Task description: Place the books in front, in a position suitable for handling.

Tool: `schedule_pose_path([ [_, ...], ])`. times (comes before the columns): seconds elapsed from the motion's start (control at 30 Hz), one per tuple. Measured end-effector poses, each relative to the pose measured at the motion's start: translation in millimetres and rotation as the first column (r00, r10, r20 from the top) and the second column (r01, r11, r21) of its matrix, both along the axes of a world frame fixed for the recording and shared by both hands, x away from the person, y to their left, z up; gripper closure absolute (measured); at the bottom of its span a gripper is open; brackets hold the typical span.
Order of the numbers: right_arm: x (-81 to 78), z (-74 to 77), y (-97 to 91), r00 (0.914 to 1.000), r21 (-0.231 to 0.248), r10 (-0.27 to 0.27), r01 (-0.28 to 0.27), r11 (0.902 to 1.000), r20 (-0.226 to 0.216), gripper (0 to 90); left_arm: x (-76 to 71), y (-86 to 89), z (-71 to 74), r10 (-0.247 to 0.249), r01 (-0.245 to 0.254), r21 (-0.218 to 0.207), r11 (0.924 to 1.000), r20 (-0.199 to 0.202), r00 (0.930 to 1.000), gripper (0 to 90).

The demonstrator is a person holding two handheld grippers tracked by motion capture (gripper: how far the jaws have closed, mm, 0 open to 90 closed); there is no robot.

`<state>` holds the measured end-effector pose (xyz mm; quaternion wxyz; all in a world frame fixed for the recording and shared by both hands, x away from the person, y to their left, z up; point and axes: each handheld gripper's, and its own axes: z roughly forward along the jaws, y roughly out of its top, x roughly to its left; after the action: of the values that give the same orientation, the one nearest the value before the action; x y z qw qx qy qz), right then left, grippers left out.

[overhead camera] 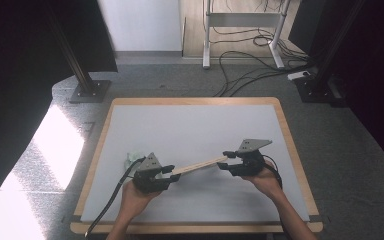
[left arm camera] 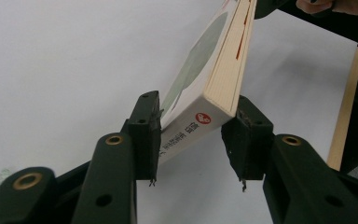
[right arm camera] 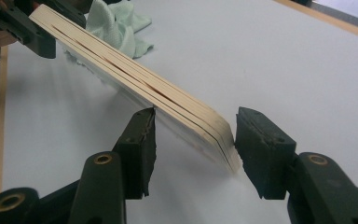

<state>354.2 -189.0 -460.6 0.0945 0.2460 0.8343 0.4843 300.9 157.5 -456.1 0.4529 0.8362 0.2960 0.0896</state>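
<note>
Spanning the gap between two handheld grippers, a thin paperback book (overhead camera: 200,165) is seen from above, raised over the grey table mat (overhead camera: 195,125) near its front edge. The left gripper (overhead camera: 172,172) is placed at the book's nearer-left end and the right gripper (overhead camera: 225,161) at its farther-right end.

In the left gripper view, the book (left arm camera: 214,70) is lodged between the two black jaws, with a printed cover corner against one pad and the cream page edges against the other; a firm clamp cannot be confirmed.

In the right gripper view, the book's (right arm camera: 135,79) page edges are pressed against one jaw, while a small gap is left beside the other, so a tight hold cannot be told. A crumpled pale green cloth (right arm camera: 116,23) is seen lying on the mat behind the book's far end.
</note>
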Motion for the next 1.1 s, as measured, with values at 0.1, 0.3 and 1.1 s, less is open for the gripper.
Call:
schedule_pose_path([
  [0.1,-2.8,-2.6,-2.0,0.9999,-0.001,-0.005,0.005,1.0,-0.013,47.5,-4.7,-1.5,-2.4,0.004,-0.004,-0.001,1.0,0.002,1.0,55.9],
  [0.3,-11.6,-8.5,-7.8,0.9992,0.011,-0.025,0.025,0.9996,-0.031,47.3,-16.7,-7.2,-4.6,0.028,-0.029,0.031,0.9991,0.027,0.9992,53.7],
  [1.1,-45.9,-19.7,-8.0,0.994,-0.002,-0.042,0.042,0.9991,-0.101,40.0,-45.4,-9.8,-25.3,0.103,-0.103,0.045,0.9937,-0.007,0.9946,51.5],
])
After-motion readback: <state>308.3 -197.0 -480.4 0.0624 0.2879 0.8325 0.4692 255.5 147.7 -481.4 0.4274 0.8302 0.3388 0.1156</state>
